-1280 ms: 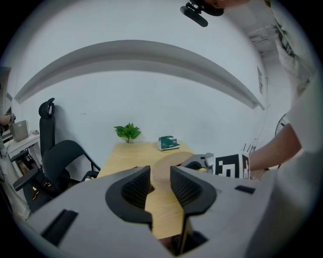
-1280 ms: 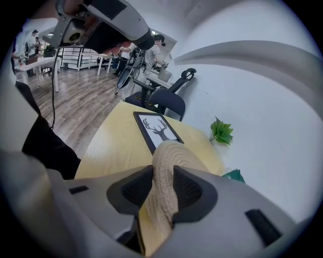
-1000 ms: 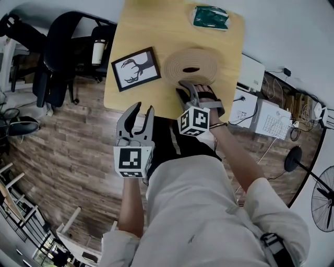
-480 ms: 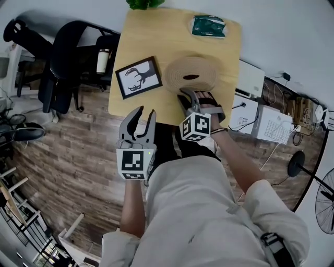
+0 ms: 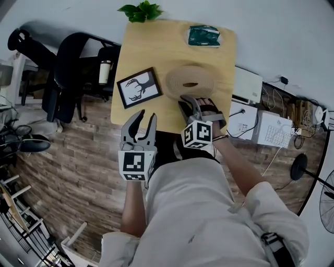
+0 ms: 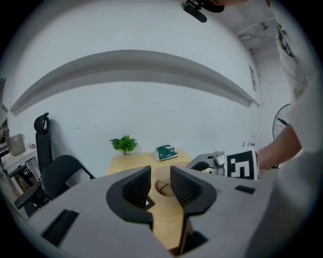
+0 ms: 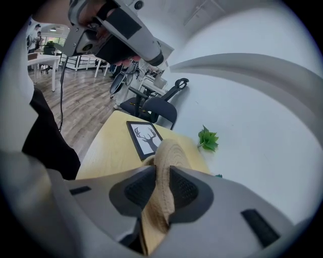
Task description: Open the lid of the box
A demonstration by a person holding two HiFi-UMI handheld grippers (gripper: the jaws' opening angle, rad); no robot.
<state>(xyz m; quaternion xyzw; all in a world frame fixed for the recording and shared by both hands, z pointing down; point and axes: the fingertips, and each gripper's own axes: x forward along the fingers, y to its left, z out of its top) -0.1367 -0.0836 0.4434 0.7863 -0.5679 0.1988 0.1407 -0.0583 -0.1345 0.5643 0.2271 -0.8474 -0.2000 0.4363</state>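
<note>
A round woven box with its lid (image 5: 190,81) sits on the wooden table (image 5: 156,47), right of centre. My right gripper (image 5: 189,101) is at the lid's near rim. In the right gripper view the woven rim (image 7: 166,156) stands between the jaws, which have just been closing, and both pads press on it. My left gripper (image 5: 142,119) hangs open in front of the table's near edge, left of the box, with nothing between its fingers. Past its jaws in the left gripper view, the box (image 6: 162,187) and the right gripper (image 6: 202,164) show.
A framed deer picture (image 5: 139,86) lies left of the box. At the table's far side are a green packet (image 5: 204,36) and a small plant (image 5: 141,11). Black office chairs (image 5: 70,68) stand left of the table, and white boxes (image 5: 245,83) stand on its right.
Both grippers have risen a little. The right jaws have drawn in on the lid's near rim. The left gripper stays open.
</note>
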